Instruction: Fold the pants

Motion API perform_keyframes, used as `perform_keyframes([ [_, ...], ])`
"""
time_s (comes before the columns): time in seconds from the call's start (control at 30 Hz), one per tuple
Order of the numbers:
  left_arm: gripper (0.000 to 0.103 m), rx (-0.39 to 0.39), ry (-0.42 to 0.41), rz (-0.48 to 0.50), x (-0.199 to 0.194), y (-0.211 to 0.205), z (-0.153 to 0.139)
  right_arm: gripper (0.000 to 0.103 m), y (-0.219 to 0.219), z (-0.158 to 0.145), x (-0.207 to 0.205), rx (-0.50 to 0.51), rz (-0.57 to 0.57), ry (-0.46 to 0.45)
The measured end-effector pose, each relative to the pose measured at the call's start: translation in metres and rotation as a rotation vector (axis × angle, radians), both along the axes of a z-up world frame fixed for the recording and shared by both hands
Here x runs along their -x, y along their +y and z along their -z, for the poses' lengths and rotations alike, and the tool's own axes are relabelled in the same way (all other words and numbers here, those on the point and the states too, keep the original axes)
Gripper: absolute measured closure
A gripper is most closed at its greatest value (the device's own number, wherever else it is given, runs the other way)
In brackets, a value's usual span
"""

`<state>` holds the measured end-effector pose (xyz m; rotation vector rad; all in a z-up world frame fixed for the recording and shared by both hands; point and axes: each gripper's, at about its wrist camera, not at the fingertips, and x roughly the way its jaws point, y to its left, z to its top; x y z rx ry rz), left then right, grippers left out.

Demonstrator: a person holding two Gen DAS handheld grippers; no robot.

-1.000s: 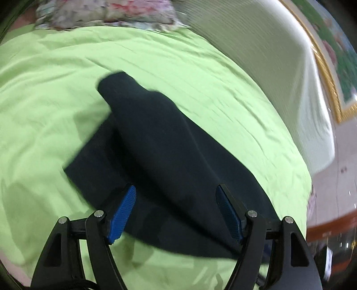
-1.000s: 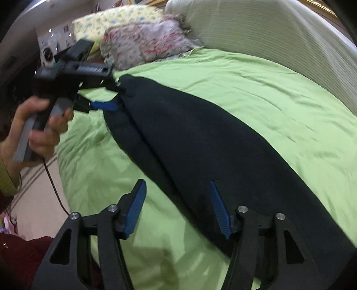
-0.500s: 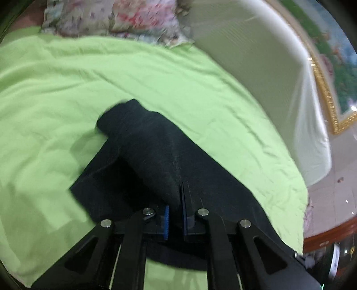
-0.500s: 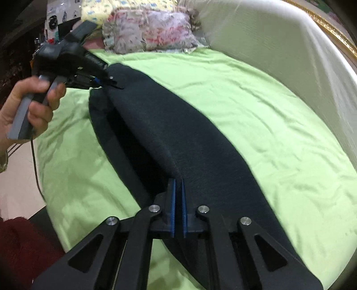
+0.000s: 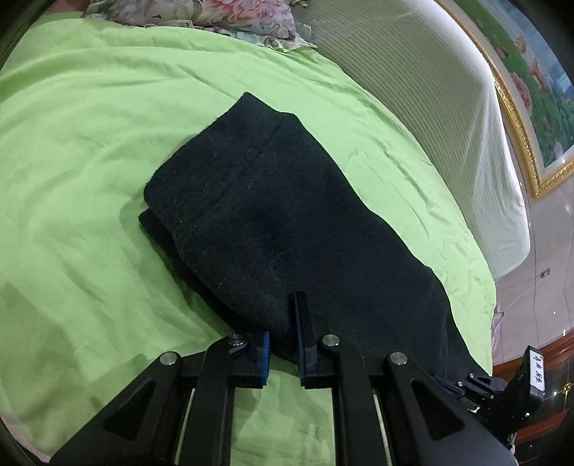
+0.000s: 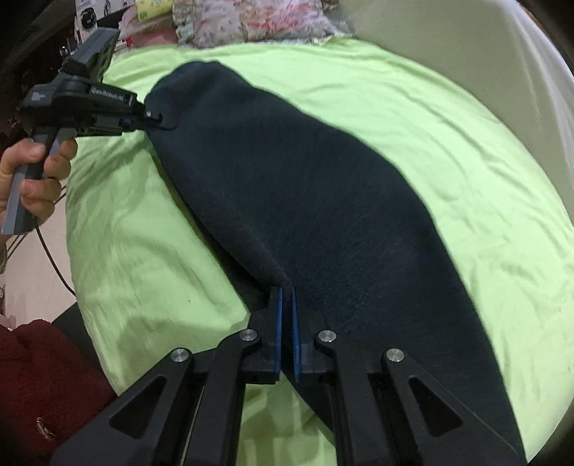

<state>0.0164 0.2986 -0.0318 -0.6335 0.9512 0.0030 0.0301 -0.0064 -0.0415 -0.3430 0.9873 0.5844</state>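
Note:
Dark navy pants (image 5: 283, 222) lie lengthwise on a lime-green bedsheet (image 5: 89, 143), one leg laid over the other. My left gripper (image 5: 283, 340) is shut on the near edge of the upper layer at one end. My right gripper (image 6: 286, 322) is shut on the same near edge of the pants (image 6: 305, 200) at the other end. In the right wrist view the left gripper (image 6: 158, 120) shows at the far end, pinching the cloth, held by a hand (image 6: 36, 186).
Floral pillows (image 5: 201, 14) lie at the bed's head. A white striped padded headboard (image 5: 430, 93) runs along the far side. A gold-framed picture (image 5: 531, 89) hangs beyond it. The bed's near edge and floor (image 6: 39, 258) lie at the left of the right wrist view.
Both grippers went from open to shut on the pants' near edge. The upper layer has since been drawn across the lower one, which now shows only as a narrow strip.

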Motion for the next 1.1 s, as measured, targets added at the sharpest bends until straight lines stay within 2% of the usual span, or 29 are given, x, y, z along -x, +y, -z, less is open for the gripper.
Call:
perform_keyframes([
  [0.1, 0.078, -0.044, 0.008, 0.011, 0.006, 0.000, -0.007, 0.092, -0.006, -0.001, 0.001, -0.046, 0.022, 0.039],
  [0.2, 0.045, -0.092, 0.023, -0.002, 0.016, 0.003, -0.016, 0.082, -0.012, -0.012, 0.009, -0.106, 0.045, 0.070],
  [0.23, 0.030, -0.107, 0.025, -0.027, 0.021, 0.006, -0.020, 0.073, -0.014, -0.018, 0.011, -0.136, 0.050, 0.076],
  [0.27, 0.023, -0.111, 0.027, -0.044, 0.024, 0.008, -0.023, 0.068, -0.016, -0.027, 0.012, -0.175, 0.049, 0.073],
  [0.4, 0.021, -0.050, 0.069, -0.096, 0.025, 0.025, -0.023, 0.067, -0.021, -0.057, -0.002, -0.335, 0.060, 0.077],
  [0.5, 0.021, -0.031, 0.097, -0.116, 0.017, 0.035, -0.016, 0.066, -0.035, -0.071, -0.037, -0.419, 0.145, 0.060],
  [0.6, 0.021, -0.021, 0.113, -0.137, 0.012, 0.043, -0.009, 0.066, -0.056, -0.066, -0.079, -0.465, 0.262, 0.073],
  [0.67, 0.021, -0.019, 0.111, -0.132, 0.010, 0.045, -0.008, 0.066, -0.055, -0.054, -0.112, -0.442, 0.290, 0.128],
  [0.83, 0.021, -0.060, 0.110, -0.118, 0.000, 0.042, -0.006, 0.066, -0.027, -0.019, -0.157, -0.410, 0.225, 0.271],
  [0.93, 0.022, -0.082, 0.098, -0.107, -0.010, 0.039, -0.006, 0.066, -0.012, 0.003, -0.159, -0.285, 0.156, 0.317],
  [1.0, 0.022, -0.099, 0.092, -0.096, -0.015, 0.036, -0.004, 0.066, -0.008, 0.013, -0.156, -0.268, 0.112, 0.341],
  [1.1, 0.022, -0.149, 0.071, -0.088, -0.023, 0.029, -0.004, 0.064, 0.001, 0.011, -0.150, -0.259, 0.045, 0.360],
])
